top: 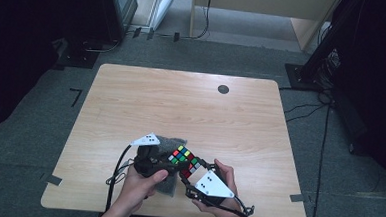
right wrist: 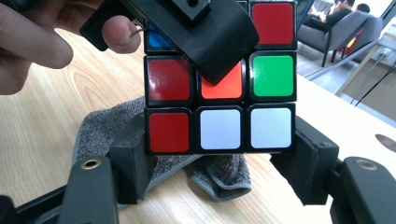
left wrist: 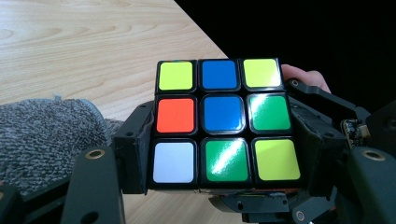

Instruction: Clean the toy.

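A scrambled Rubik's cube (top: pixel 184 160) is held just above the near middle of the wooden table (top: pixel 181 103), over a crumpled grey cloth (top: pixel 169 186). My left gripper (top: pixel 165 163) comes in from the left and is shut on the cube. From the near right, my right gripper (top: pixel 192 176) is also shut on it. In the left gripper view the cube (left wrist: pixel 224 121) shows yellow, blue, green, orange and white squares between the left gripper (left wrist: pixel 224 154). In the right gripper view the right gripper (right wrist: pixel 217 158) clamps the cube's (right wrist: pixel 219 126) lowest layer, and a left gripper jaw crosses its upper face.
The grey cloth (left wrist: pixel 42 135) lies on the table beneath the cube, also shown as the cloth (right wrist: pixel 219 175) under the jaws. A dark round grommet (top: pixel 223 89) sits at the far side. Cables trail off the near table edge. Carpeted floor surrounds the table.
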{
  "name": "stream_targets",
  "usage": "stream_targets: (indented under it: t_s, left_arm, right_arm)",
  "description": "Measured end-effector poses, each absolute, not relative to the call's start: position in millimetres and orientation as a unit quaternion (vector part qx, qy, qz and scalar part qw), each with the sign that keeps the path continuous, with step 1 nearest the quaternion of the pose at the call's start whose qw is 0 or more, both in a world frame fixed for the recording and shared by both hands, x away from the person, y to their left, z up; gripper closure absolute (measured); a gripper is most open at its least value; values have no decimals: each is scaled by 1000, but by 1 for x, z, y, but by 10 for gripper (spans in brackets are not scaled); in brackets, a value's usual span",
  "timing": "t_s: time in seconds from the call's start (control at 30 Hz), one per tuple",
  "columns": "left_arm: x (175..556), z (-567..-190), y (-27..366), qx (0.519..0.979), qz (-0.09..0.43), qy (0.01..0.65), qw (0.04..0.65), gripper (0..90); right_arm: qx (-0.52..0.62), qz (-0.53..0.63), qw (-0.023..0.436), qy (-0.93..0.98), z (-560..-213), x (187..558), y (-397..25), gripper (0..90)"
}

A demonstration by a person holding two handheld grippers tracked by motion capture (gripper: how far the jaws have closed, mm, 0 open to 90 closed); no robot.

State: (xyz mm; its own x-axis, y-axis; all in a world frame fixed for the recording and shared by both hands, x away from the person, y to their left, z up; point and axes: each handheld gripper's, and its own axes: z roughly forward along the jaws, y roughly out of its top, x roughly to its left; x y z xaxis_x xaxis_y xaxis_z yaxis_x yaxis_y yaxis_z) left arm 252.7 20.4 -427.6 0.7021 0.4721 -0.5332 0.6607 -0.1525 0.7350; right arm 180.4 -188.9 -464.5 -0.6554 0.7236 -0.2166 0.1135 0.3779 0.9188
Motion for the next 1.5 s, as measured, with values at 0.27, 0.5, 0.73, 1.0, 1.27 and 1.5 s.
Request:
stream_targets:
  t_s: [0.27,0.5,0.73,1.0,1.27,1.5]
  left_arm:
    - [252,-429,15,766,-88,371,517,299]
    - [254,-429,20,766,-98,366,520,341]
    - [257,-426,38,743,-78,372,551,343]
    - [258,-427,67,724,-25,302,619,342]
    - [252,-436,80,747,69,247,613,342]
    - [252,-446,92,766,92,237,591,343]
  right_arm:
    - [263,488,322,767,-463,178,-186,348]
    - [258,485,332,766,-464,177,-183,346]
    - [267,488,310,771,-465,180,-185,310]
    - [286,503,294,761,-463,184,-188,336]
    - [295,504,260,769,-466,189,-189,395]
    - [313,494,217,782,-470,206,-178,323]
